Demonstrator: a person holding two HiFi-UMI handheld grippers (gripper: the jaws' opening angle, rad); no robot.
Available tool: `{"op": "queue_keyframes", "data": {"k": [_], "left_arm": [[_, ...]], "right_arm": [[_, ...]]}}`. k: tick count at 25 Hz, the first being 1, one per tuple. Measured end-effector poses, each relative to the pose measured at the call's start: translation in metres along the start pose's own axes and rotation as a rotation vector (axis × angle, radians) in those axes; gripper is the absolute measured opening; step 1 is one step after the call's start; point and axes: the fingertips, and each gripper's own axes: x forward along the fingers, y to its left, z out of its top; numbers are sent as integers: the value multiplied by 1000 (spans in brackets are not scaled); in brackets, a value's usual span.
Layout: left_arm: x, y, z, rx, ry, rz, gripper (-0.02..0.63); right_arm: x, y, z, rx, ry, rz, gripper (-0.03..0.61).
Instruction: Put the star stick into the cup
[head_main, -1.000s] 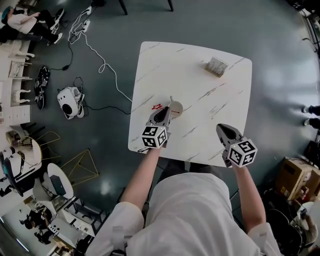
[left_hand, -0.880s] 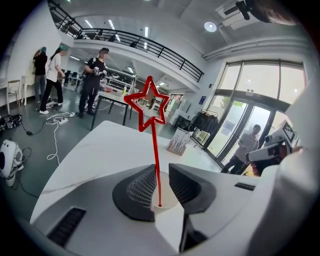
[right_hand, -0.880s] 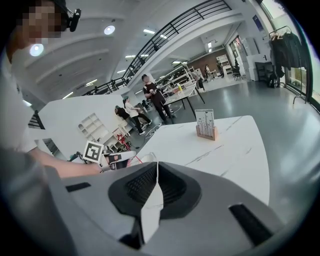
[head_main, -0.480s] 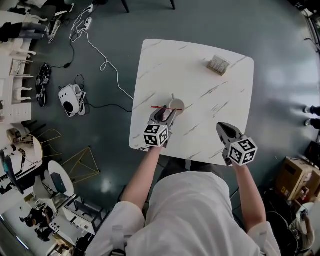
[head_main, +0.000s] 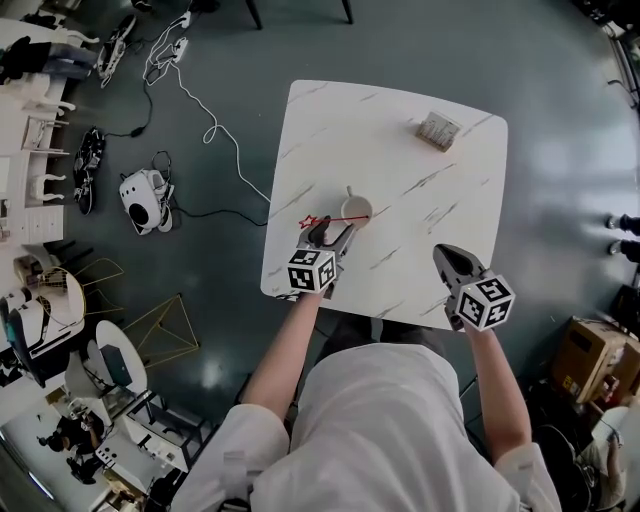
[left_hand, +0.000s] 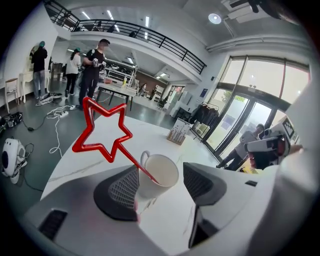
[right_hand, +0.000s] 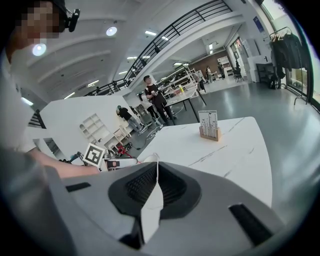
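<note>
The red star stick (left_hand: 102, 131) stands slanted in the white cup (left_hand: 159, 172), its lower end inside and its star head up and to the left. My left gripper (left_hand: 161, 170) sits just short of the cup, its jaws opening wide; the pads press on nothing, though the stick passes close by the left pad. From above, the cup (head_main: 354, 210) and star stick (head_main: 309, 221) lie just beyond the left gripper (head_main: 330, 232) on the white marble table (head_main: 400, 120). My right gripper (head_main: 448, 258) hovers near the table's front right edge, shut and empty, its tips (right_hand: 156, 167) together.
A small wooden card holder (head_main: 434, 131) stands at the table's far right and also shows in the right gripper view (right_hand: 208, 125). Cables and a white device (head_main: 140, 202) lie on the floor to the left. People stand far off in the hall.
The left jaws have parted and let go of the star stick, which now leans in the cup. The left gripper has drawn back slightly. The right gripper has stayed put.
</note>
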Motion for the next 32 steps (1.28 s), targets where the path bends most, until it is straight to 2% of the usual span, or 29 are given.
{"op": "queue_keyframes", "data": {"k": [4, 12, 23, 28, 32], "left_arm": [[-5, -1, -10, -9, 26, -9, 275], [-29, -3, -23, -8, 26, -21, 275], [-82, -12, -37, 14, -13, -38, 267], [-120, -14, -34, 6, -80, -41, 179], [-152, -17, -30, 15, -120, -29, 139]], "right_arm": [[-3, 6, -4, -5, -5, -2, 26], [-13, 24, -6, -24, -32, -7, 27], [-40, 59, -19, -50, -83, -31, 26], [-58, 76, -20, -83, -107, -51, 28], [-74, 86, -20, -102, -130, -76, 26]]}}
